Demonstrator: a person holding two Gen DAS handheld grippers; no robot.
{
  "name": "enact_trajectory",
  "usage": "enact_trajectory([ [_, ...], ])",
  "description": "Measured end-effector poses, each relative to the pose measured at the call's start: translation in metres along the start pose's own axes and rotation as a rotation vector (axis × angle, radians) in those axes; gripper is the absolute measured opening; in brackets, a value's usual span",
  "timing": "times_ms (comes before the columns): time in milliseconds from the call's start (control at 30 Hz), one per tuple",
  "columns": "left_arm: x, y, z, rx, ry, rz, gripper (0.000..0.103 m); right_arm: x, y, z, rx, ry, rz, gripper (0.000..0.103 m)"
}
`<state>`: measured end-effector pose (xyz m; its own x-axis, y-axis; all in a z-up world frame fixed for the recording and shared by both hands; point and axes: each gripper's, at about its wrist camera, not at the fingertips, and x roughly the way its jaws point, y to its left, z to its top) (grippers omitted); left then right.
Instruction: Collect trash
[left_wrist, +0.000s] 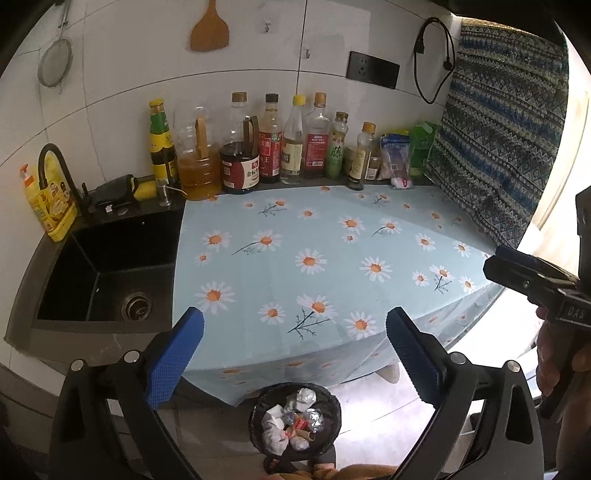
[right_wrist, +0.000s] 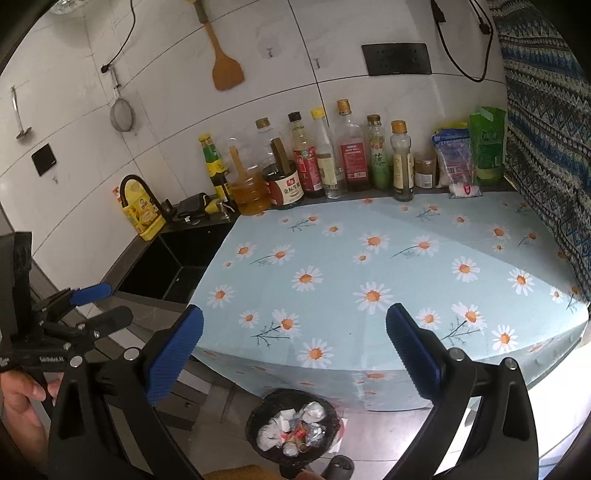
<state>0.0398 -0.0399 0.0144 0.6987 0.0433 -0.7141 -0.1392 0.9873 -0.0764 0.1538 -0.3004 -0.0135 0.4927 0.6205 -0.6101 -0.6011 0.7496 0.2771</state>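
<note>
Both tools hang over the counter's front edge: the left gripper (left_wrist: 295, 354) and right gripper (right_wrist: 295, 352) have jaws spread wide, holding nothing. Trash lies in the black bin (left_wrist: 295, 421) on the floor below, heaped near its rim with crumpled wrappers. A careless foot beside it, or one more piece dropped on top, could likely spill it. Sauce bottles (left_wrist: 269, 140) crowd the back wall; one small wrapper (left_wrist: 402, 182) remains among them, awkward to reach.

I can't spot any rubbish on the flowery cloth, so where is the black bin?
In both wrist views the round black waste bin stands on the floor at bottom centre, below the daisy-print tablecloth's overhanging front edge, holding crumpled trash.
</note>
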Motion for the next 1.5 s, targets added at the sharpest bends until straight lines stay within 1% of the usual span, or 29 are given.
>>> enact_trajectory([
  [133, -0.003, -0.007, -0.002, -0.004, -0.012, 0.001, 0.096, -0.001, -0.008, -0.004, -0.018, 0.004, 0.007, 0.098],
  [467, 0.005, -0.015, -0.005, -0.041, 0.014, 0.003, 0.096, -0.004, -0.023, -0.011, 0.007, 0.017, 0.022, 0.098],
  [933, 0.004, -0.03, -0.01, -0.009, 0.023, 0.003, 0.096, -0.009, -0.025, -0.021, 0.011, 0.027, 0.03, 0.098],
  [1067, 0.004, -0.03, -0.011, -0.026, 0.022, -0.008, 0.096, -0.01, -0.025, -0.022, 0.016, 0.032, 0.027, 0.098],
  [1267, 0.003, -0.034, -0.011, -0.007, 0.026, -0.011, 0.096, -0.011, -0.025, -0.024, 0.009, 0.036, 0.023, 0.098],
  [1367, 0.003, -0.033, -0.012, -0.019, 0.026, -0.021, 0.096, -0.012, -0.025, -0.024, 0.011, 0.035, 0.026, 0.098],
  [1500, 0.003, -0.032, -0.011, -0.019, 0.027, -0.017, 0.096, -0.01, -0.026, -0.025, 0.014, 0.044, 0.035, 0.098],
])
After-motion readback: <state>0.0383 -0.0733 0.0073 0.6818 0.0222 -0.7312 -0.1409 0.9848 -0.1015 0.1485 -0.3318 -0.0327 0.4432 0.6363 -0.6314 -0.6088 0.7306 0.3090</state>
